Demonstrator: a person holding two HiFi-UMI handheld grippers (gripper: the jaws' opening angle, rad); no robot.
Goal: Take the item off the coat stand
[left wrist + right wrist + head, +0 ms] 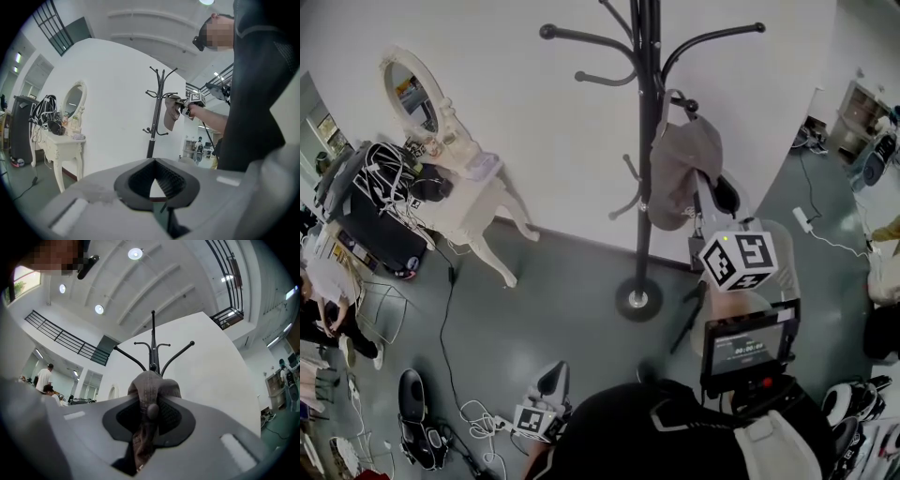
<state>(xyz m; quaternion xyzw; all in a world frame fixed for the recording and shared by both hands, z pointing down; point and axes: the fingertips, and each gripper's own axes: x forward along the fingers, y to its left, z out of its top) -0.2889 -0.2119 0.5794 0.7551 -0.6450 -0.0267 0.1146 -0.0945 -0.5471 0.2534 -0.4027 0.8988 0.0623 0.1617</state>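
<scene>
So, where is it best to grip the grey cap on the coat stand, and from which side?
Grip the cap at its folded crown, near the top button, coming from the side away from the coat stand. It hangs limp on a hook, so the cloth pinches flat and should lift off upward. The right gripper is shut on that part.

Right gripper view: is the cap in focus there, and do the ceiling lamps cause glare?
Right gripper view: the cap, close between the jaws, looks soft; the ceiling lamps burn white but cast no flare on it. Head view: sharper cap; the lens curves the wall.
</scene>
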